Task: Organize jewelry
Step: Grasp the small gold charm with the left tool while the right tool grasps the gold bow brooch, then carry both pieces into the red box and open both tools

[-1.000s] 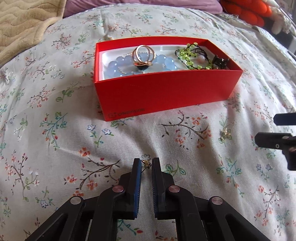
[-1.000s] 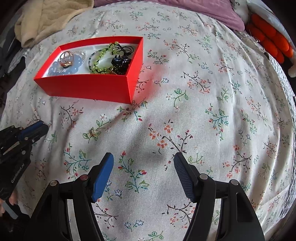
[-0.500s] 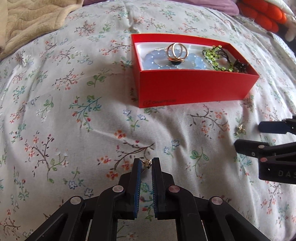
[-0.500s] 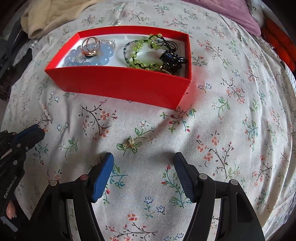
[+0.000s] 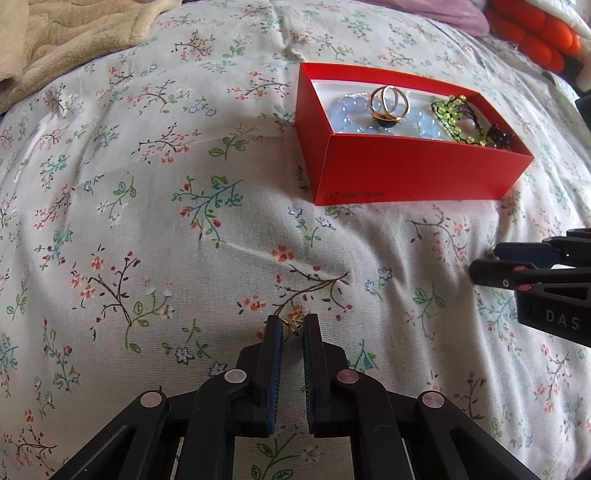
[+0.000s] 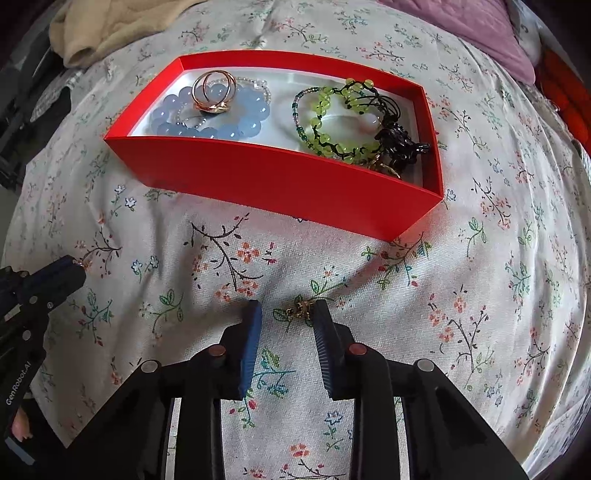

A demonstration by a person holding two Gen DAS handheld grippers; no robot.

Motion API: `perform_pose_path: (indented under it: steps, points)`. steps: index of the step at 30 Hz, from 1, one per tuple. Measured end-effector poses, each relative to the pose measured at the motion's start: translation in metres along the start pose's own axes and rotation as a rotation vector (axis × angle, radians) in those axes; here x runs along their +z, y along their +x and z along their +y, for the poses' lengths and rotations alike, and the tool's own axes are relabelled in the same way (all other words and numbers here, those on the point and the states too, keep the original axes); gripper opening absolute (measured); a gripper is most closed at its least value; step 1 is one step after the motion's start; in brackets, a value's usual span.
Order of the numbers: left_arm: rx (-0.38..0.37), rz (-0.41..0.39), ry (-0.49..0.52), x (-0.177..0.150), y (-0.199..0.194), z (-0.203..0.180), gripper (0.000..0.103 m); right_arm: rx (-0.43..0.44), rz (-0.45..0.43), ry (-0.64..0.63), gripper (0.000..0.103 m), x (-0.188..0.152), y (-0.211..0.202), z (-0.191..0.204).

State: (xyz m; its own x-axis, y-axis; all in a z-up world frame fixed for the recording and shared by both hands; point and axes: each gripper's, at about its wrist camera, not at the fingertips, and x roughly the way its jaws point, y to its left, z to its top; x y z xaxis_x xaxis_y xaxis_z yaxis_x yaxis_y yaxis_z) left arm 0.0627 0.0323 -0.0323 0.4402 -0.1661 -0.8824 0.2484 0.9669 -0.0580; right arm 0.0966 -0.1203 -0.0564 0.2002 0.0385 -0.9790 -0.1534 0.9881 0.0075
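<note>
A red box [image 5: 406, 173] [image 6: 280, 184] lies on the floral bedspread with a blue bead bracelet [image 6: 243, 122], a gold ring [image 6: 214, 92], a green bead bracelet [image 6: 332, 122] and a black piece [image 6: 399, 147] inside. My left gripper [image 5: 292, 326] is shut on a small gold earring [image 5: 294, 324], held just above the sheet. My right gripper [image 6: 286, 314] is open, lowered around a second gold earring [image 6: 303, 309] that lies on the sheet beside its right finger. The right gripper also shows in the left wrist view [image 5: 491, 260].
A beige blanket [image 5: 66, 40] lies at the far left, a purple pillow [image 6: 472, 26] and orange items [image 5: 532, 33] at the far right. The left gripper's tip shows at the left edge of the right wrist view [image 6: 70, 267].
My left gripper has moved left and away from the box with its earring. My right gripper has moved toward the box, come down over the second earring and narrowed its jaws.
</note>
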Motion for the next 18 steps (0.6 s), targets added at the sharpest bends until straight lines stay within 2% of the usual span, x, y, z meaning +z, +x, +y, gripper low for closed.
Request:
perform_pose_path:
  steps: [2,9,18]
  points:
    - [0.0,0.001,0.0,0.0,0.0,0.0,0.005,0.007,0.0,0.001,0.026,0.0,0.0,-0.001]
    - [0.001,0.004,-0.003,0.0,0.0,0.001,0.005,0.009,-0.002,0.027,0.007,-0.006,-0.005,-0.016]
    - [-0.004,-0.003,-0.01,0.001,-0.002,0.0,0.005,0.023,-0.007,0.032,0.006,-0.008,-0.01,-0.019]
